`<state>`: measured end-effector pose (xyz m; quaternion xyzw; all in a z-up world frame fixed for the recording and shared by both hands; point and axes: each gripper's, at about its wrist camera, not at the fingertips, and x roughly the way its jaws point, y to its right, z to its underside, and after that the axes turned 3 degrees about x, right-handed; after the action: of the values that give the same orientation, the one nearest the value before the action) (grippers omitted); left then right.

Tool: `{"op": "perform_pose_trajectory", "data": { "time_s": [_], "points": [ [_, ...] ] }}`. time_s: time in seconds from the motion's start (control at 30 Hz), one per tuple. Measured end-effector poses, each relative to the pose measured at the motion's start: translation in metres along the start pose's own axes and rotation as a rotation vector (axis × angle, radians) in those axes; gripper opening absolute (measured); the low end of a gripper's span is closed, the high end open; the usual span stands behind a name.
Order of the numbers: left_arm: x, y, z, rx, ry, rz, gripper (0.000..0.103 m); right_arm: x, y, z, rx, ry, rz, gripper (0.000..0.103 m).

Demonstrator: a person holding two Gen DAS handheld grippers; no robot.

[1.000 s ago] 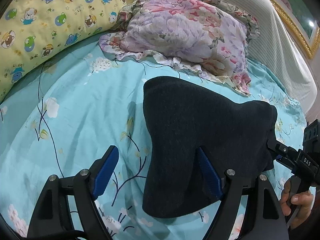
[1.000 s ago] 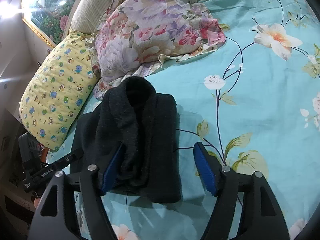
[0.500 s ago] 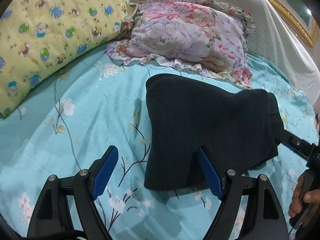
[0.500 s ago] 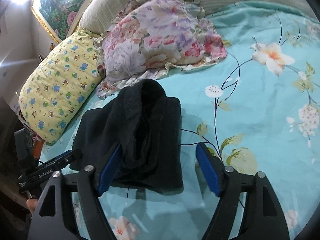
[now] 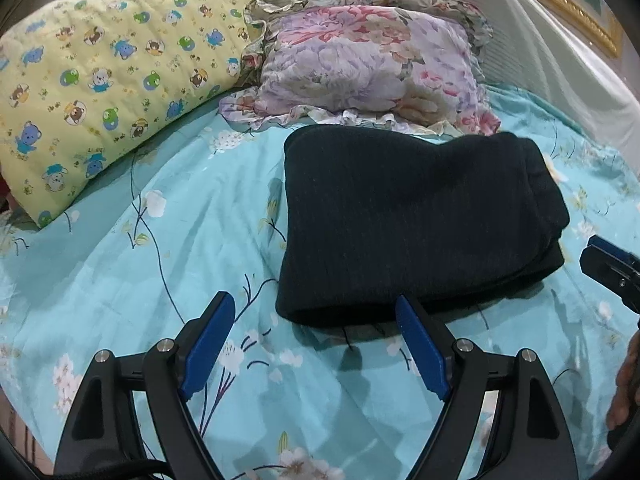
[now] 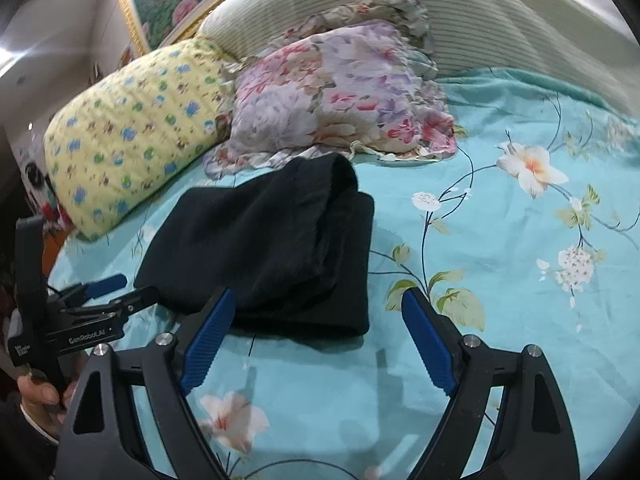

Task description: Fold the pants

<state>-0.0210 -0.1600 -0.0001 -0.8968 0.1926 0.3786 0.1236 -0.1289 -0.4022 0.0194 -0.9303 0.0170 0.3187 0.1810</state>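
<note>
Item: pants (image 5: 412, 220), dark knit, folded into a thick compact stack; lies flat on the floral bedsheet (image 5: 160, 264), just near of the floral pillow (image 5: 368, 64) and right of the yellow bear-print pillow (image 5: 100, 80)

Left gripper (image 5: 316, 344): jaws spread wide, holding nothing, at the stack's near edge, apart from the cloth

Right gripper (image 6: 316, 340): jaws likewise spread and empty, near the stack's near right corner

Step in hand: judged final, fold complete and released

Next move: likely only a check or a light press on the bulging right-hand end of the stack, where layers sit uneven
</note>
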Motion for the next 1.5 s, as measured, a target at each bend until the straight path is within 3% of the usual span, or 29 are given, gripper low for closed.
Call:
{"op": "perform_pose_trajectory", "data": {
  "time_s": [0.4, 1.5],
  "points": [
    [-0.001, 0.005, 0.014, 0.015, 0.004, -0.055, 0.089, 0.002, -0.024, 0.019, -0.078, -0.008, 0.034, 0.086],
    [0.006, 0.012, 0.021, 0.026, 0.020, -0.028, 0.098, 0.021, -0.034, 0.031, -0.098, -0.018, 0.071, 0.087]
  ]
}}
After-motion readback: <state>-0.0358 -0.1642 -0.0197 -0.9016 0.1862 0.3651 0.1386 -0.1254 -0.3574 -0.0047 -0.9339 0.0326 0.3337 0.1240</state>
